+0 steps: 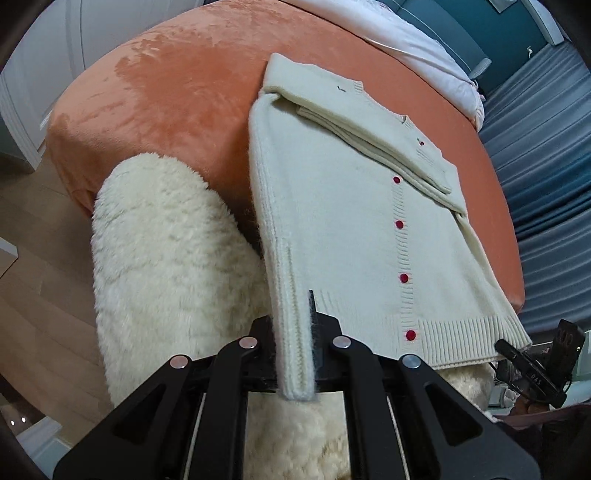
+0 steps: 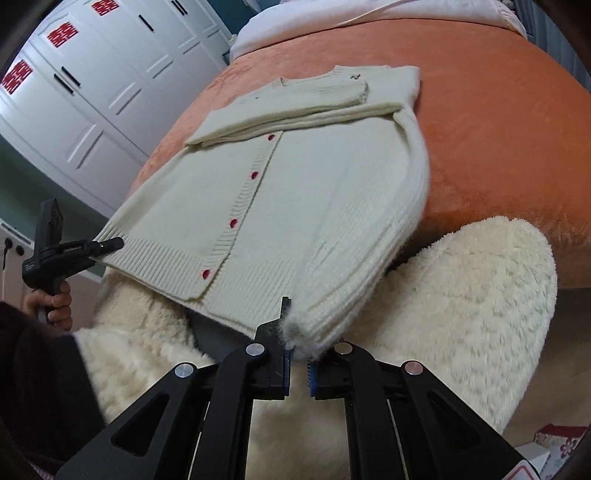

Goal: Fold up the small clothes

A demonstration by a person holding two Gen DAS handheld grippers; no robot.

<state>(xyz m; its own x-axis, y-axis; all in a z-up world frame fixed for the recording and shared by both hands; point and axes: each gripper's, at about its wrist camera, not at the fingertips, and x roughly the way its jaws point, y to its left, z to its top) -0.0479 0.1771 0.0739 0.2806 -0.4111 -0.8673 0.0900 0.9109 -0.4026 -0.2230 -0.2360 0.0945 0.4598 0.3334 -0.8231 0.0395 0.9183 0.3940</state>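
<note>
A cream knitted cardigan [image 1: 343, 229] with red buttons lies front up on the orange bed [image 1: 177, 85]. One sleeve is folded across its chest. My left gripper [image 1: 295, 354] is shut on the hem corner and sleeve cuff at the cardigan's left side. In the right wrist view the cardigan [image 2: 295, 192] spreads ahead, and my right gripper [image 2: 299, 354] is shut on the fluffy folded edge at its near right corner. The other gripper [image 2: 51, 254] shows at that view's left by the ribbed hem.
A fluffy cream cushion [image 1: 162, 243] lies under the cardigan's near edge; it also shows in the right wrist view [image 2: 461, 295]. White bedding [image 1: 406, 33] lies at the bed's far side. White wardrobes [image 2: 92, 74] stand at left. Wooden floor [image 1: 37, 258] lies below.
</note>
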